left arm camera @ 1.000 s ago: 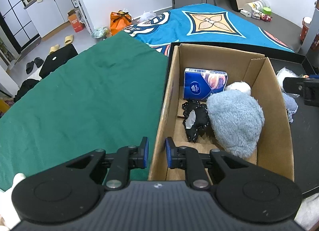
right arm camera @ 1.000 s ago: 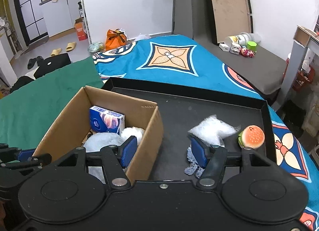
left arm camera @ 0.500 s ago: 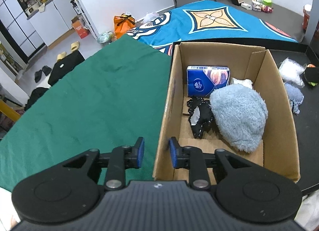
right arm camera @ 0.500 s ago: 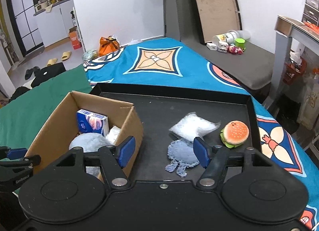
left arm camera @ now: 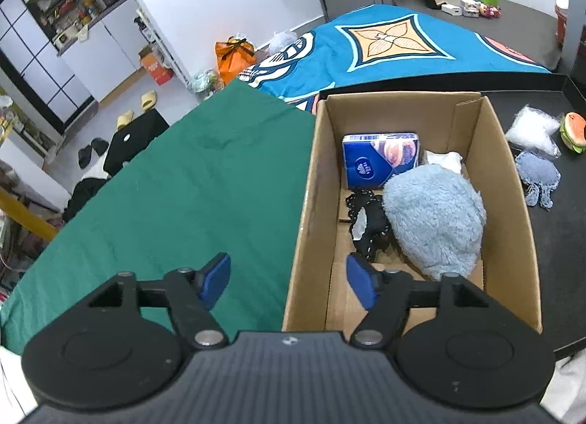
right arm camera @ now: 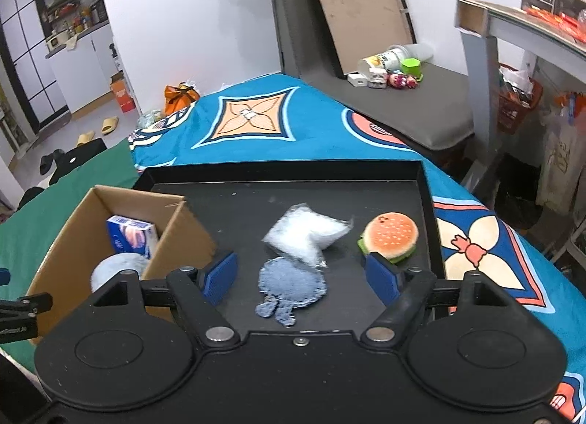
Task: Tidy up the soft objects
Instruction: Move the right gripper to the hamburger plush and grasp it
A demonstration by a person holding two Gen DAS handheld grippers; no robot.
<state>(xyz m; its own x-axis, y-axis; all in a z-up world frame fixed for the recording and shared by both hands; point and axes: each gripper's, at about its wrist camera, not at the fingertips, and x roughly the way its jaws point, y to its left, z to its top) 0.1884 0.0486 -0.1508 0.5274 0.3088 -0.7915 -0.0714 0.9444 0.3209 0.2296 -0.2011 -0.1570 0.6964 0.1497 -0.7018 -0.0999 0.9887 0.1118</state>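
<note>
A cardboard box [left arm camera: 307,204] [right arm camera: 190,230] stands on a black tray [right arm camera: 366,175]. It holds a fluffy light-blue plush [left arm camera: 432,219], a blue tissue pack [left arm camera: 381,160], a black lacy item [left arm camera: 366,226] and a white soft item [left arm camera: 443,160]. On the tray right of the box lie a blue knitted piece [right arm camera: 289,285], a white fluffy bag [right arm camera: 307,233] and a burger plush [right arm camera: 392,237]. My left gripper [left arm camera: 289,281] is open and empty, straddling the box's near left wall. My right gripper [right arm camera: 302,277] is open and empty, above the knitted piece.
The tray rests on a bed with a green cloth [left arm camera: 164,197] at left and a blue patterned blanket [right arm camera: 256,123] behind. A grey bench [right arm camera: 421,94] with small items and a desk [right arm camera: 512,32] stand at the right.
My left gripper's jaws have opened wide from nearly shut and drawn back from the box. My right gripper has pulled back and up, and its jaws have spread wider.
</note>
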